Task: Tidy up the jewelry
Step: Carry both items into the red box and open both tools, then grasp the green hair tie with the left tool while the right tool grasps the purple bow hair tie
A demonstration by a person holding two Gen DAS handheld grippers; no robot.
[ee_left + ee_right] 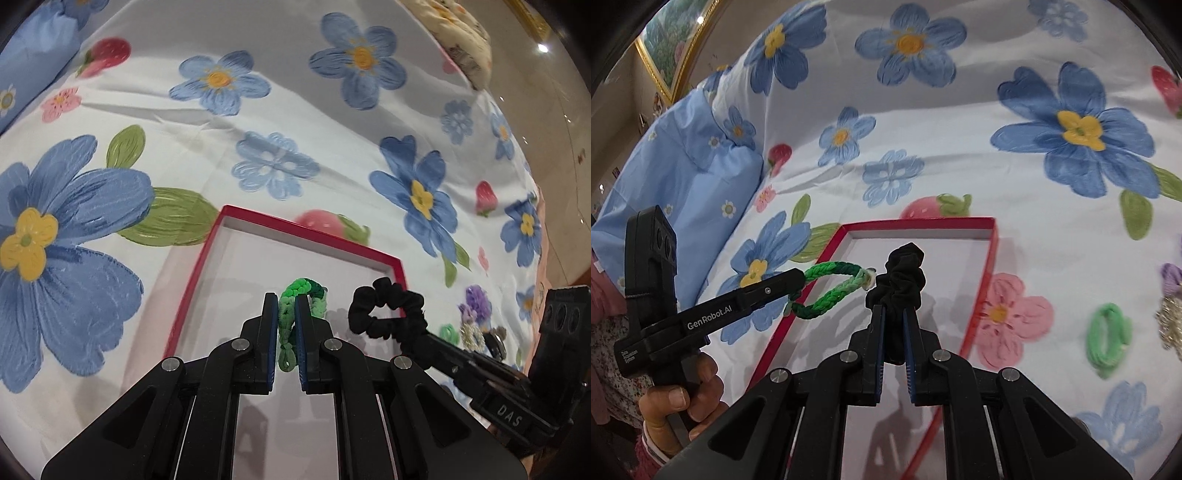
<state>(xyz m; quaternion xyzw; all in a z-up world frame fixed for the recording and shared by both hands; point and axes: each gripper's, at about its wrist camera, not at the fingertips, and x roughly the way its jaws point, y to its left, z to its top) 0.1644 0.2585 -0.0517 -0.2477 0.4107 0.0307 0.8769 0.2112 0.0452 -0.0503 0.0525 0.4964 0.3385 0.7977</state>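
On the flowered sheet [314, 122], at its left edge, a pale blue pillow [676, 173] lies against the bedding, and past it in the right wrist view a gilt picture frame [674, 48] hangs on the wall; nearer the middle sits a shallow red box [218, 236] with a white floor, open to the top, its rim resting on the sheet beside a printed strawberry; above the box's floor the left gripper [286, 306] is closed on a green braid [295, 295], a loop of light and dark green cord whose upper end curls out past the fingertips while its lower end hangs between the blue pads; seen from the right wrist the same braid [831, 288] stands out as an open loop from the tips of the left gripper [798, 282], over the box's left wall [798, 306], and the person's left hand [687, 398] grips the handle below; just right of the braid the right gripper [894, 314] is clamped on a black scrunchie [905, 273], which bunches up above the fingertips over the box floor; from the left wrist the scrunchie [384, 310] hangs as a ring from the right gripper [413, 332] near the box's right corner, close to the braid but apart from it; farther right, on the sheet outside the box, lie a green hair tie [1108, 332], a purple knitted piece [1172, 277] and a glittery silver piece [1171, 325], the last two cut off by the picture's edge.
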